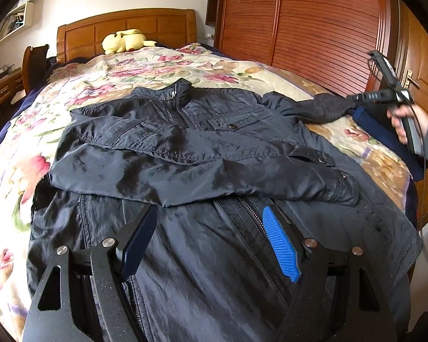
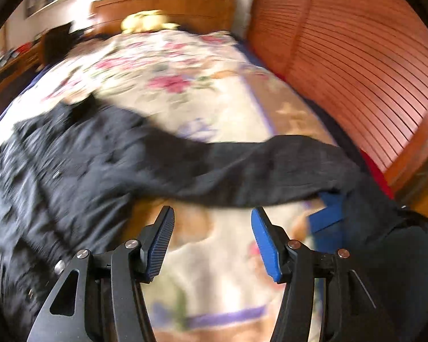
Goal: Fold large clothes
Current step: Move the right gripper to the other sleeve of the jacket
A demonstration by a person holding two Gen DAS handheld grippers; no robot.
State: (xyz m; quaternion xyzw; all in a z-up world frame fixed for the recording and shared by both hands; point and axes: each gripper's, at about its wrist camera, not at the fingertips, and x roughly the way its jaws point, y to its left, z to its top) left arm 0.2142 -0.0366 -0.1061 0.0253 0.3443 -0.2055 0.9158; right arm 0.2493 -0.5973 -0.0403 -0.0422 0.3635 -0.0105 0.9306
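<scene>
Nearest to me, the left claw (image 1: 211, 225) hangs over the lower front of the dark jacket (image 1: 185, 148), its jaws apart and gripping nothing. That sharp view shows one sleeve (image 1: 202, 171) folded across the chest, the zipper, and at the far right a hand (image 1: 405, 122) holding the other tool. The right claw (image 2: 212, 228) has its jaws apart too, with only bedcover between them; its blurred view shows the other sleeve (image 2: 271, 168) stretched out sideways. The jacket lies on a bed with a flowered cover (image 1: 157, 65). Behind are a wooden headboard (image 1: 128, 25), a yellow plush toy (image 1: 125, 41) and a slatted wardrobe (image 1: 314, 22).
</scene>
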